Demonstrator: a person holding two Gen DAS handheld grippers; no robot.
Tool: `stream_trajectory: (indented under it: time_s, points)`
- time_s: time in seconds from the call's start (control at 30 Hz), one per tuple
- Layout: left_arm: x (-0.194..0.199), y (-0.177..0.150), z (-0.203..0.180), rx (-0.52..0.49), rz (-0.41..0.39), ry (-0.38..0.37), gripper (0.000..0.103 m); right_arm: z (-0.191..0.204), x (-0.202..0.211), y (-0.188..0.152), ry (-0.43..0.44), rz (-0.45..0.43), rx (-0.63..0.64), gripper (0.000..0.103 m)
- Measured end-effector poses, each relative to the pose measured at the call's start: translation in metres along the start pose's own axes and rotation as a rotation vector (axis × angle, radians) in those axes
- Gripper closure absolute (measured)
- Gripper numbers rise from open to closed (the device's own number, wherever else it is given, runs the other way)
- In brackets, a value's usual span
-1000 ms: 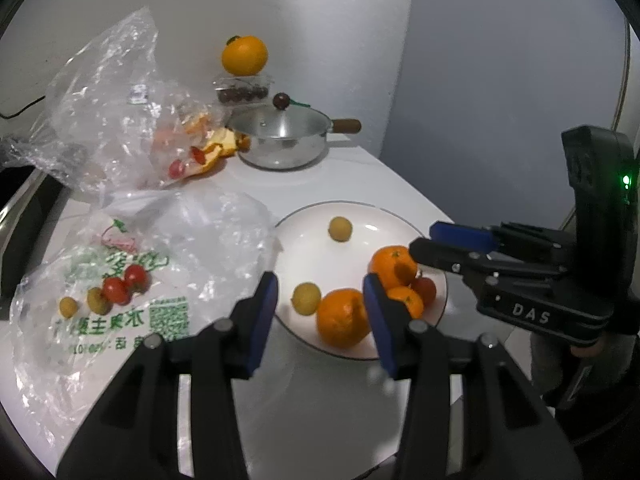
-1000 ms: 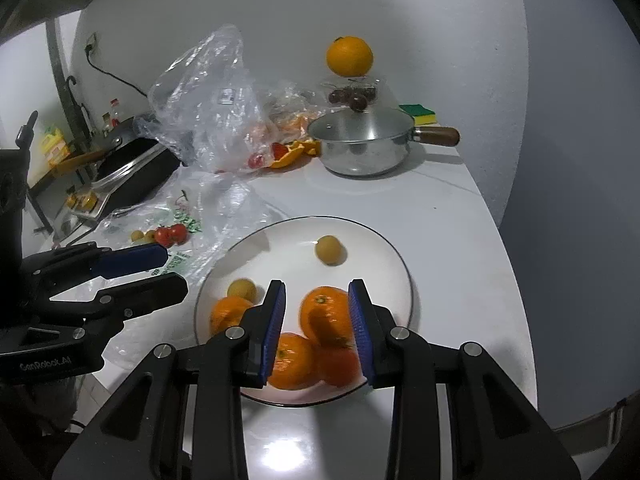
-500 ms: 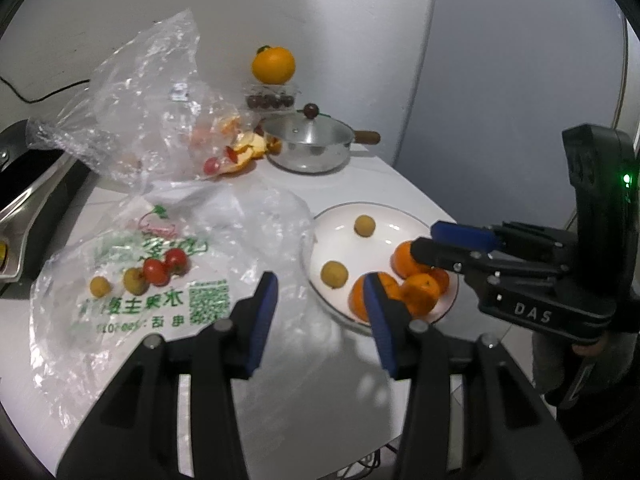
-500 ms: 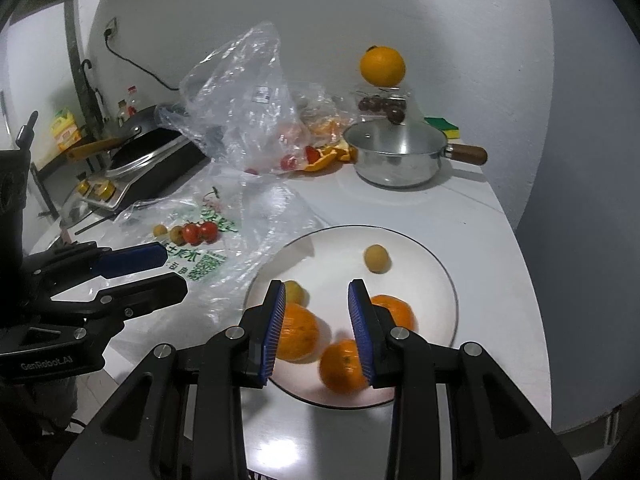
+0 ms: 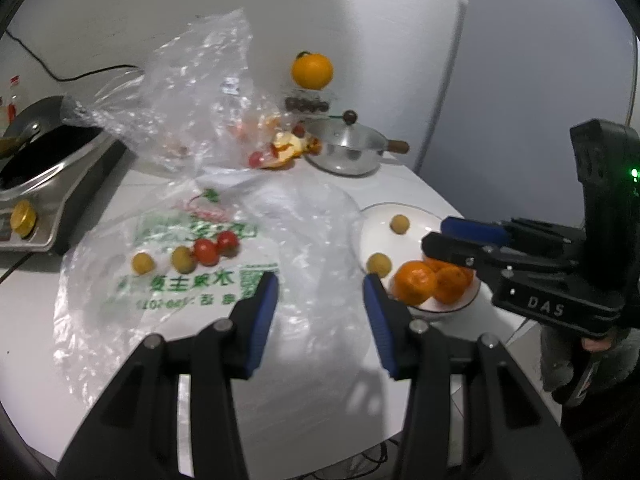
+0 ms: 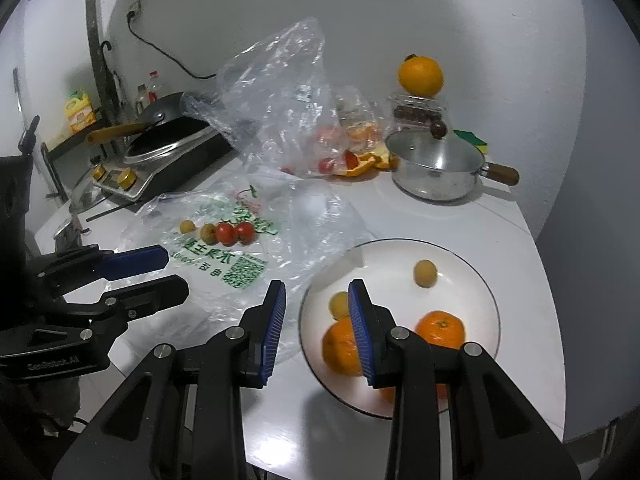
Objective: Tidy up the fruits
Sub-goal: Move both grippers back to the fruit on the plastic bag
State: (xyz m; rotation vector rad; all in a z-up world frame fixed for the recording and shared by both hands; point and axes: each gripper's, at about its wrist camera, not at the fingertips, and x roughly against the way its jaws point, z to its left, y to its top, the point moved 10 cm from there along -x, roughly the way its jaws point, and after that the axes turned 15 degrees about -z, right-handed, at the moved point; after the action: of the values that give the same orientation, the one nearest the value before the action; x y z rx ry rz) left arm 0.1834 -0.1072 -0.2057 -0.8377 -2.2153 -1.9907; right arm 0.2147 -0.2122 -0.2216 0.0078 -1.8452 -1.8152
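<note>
A white plate holds several oranges and two small yellow fruits; it also shows in the left wrist view. Two red cherry tomatoes and two small yellow fruits lie on a flat printed plastic bag. My left gripper is open and empty above the bag's right part. My right gripper is open and empty above the plate's left rim.
A crumpled clear bag with fruit and orange peel lies at the back. A lidded steel pot, a clear box with an orange on top, and a cooktop with a pan stand along the wall.
Both grippers have pulled back and swung left, from over the plate toward the printed bag. Both stay open and empty.
</note>
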Motion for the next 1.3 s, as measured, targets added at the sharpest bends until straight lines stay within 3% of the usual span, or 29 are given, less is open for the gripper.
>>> stream_trajectory:
  time_s: [0.67, 1.3]
  points:
    - [0.016, -0.002, 0.075, 0.045, -0.024, 0.105, 0.057, 0.057, -0.038, 0.008, 0.069, 0.03, 0.039, 0.068]
    - [-0.008, 0.007, 0.137, 0.007, -0.03, 0.224, 0.057, 0.079, -0.09, 0.017, 0.113, 0.059, 0.065, 0.068]
